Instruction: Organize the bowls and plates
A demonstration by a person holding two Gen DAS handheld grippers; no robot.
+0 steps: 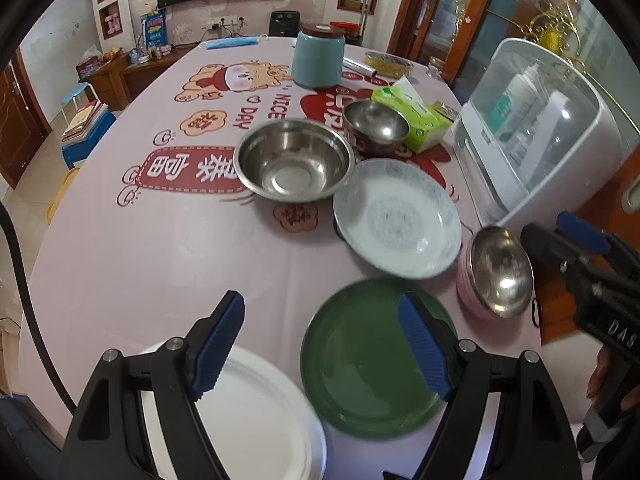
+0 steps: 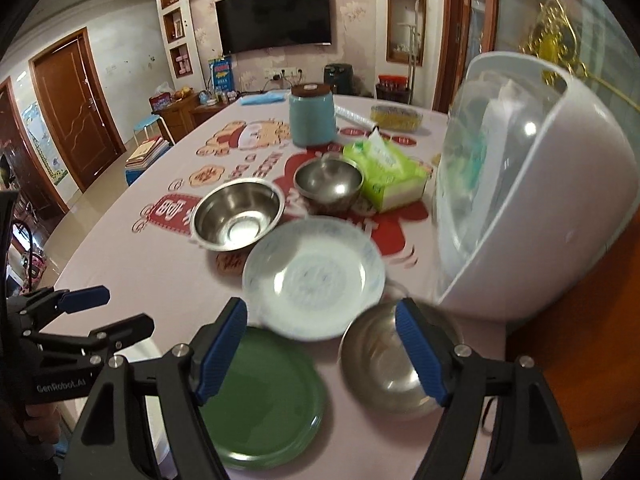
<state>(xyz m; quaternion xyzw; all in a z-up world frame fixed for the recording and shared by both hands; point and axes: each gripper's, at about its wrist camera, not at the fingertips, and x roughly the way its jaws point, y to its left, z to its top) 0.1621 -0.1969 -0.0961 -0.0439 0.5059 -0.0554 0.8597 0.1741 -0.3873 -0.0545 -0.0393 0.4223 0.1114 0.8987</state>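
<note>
1. The left hand-held gripper (image 1: pixel 320 344) is held wide open above the surface (image 1: pixel 160 272), with nothing gripped; its blue pads (image 1: pixel 218 344) are seen over a round white plate (image 1: pixel 260 420) and a round dark green plate (image 1: pixel 360 364).
2. The right hand-held gripper (image 2: pixel 320 350) is likewise spread and empty, above the green plate and a small steel bowl with a pink outside (image 1: pixel 496 272).
3. The white plate is cut off by the lower frame edge (partly hidden by the gripper body).
4. A white plate with a faint blue pattern (image 1: pixel 396 216), a large stainless steel bowl (image 1: pixel 294 160) and a steel bowl with a dark red outside (image 1: pixel 376 124) are set further back.
5. Near objects are blurred.
</note>
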